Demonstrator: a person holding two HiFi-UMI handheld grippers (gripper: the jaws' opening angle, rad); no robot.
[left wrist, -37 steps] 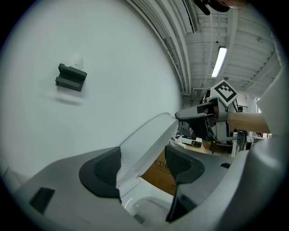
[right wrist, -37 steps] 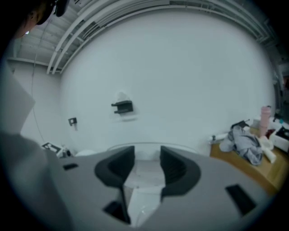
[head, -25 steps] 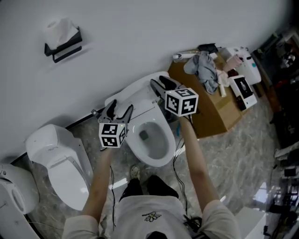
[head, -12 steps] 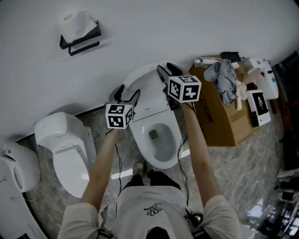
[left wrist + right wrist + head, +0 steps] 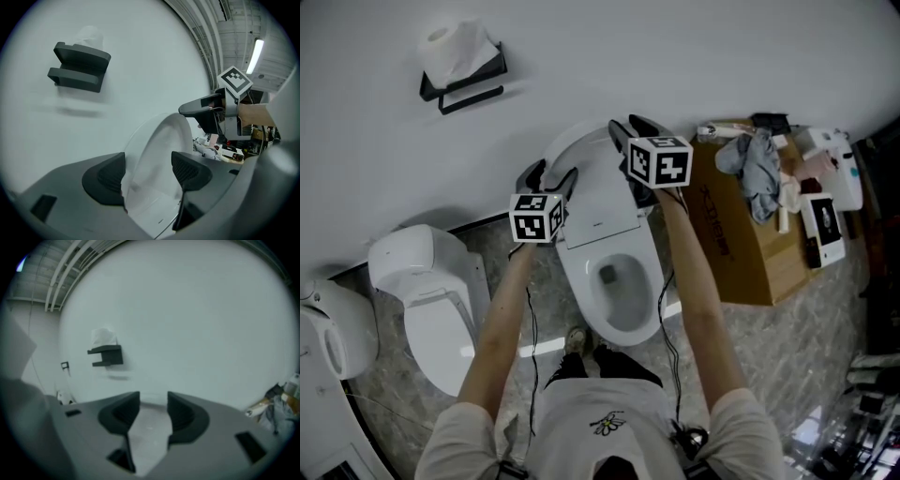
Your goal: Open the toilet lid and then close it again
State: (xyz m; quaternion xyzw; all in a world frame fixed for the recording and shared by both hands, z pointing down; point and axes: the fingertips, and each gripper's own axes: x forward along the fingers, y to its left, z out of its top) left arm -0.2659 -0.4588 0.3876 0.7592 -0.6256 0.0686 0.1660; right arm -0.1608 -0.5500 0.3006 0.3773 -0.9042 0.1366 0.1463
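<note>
Hazard entry. Toilet lid (image 5: 584, 167) stands raised at the rear edge of the toilet, tilted back toward the wall, with both tools up at its top rim. Left gripper (image 5: 147, 171): jaws wide, the lid's rim passing between them, neither pad visibly pressing. Right gripper (image 5: 153, 411): jaws moderately apart over the white top edge, holding nothing.

Likely failure: with no firm hold, a pull forward could tip the lid past its balance point, so that it drops onto the bowl (image 5: 619, 330) with a slam (a pad could equally skid off the smooth plastic). A pull from one side only could strain the hinge.

Containers.
- Bowl: open, with a little water (image 5: 612, 275) at its bottom.
- Cardboard box (image 5: 741, 262): on the floor at the toilet's right side, contents unseen. On its top are a crumpled cloth (image 5: 759, 169) and, at the far corner, a white bottle (image 5: 839, 164).
- Wall holder (image 5: 459, 82): carries a paper roll (image 5: 455, 47).
- Second white unit (image 5: 431, 300): at the toilet's left side, lid down, contents unseen.
</note>
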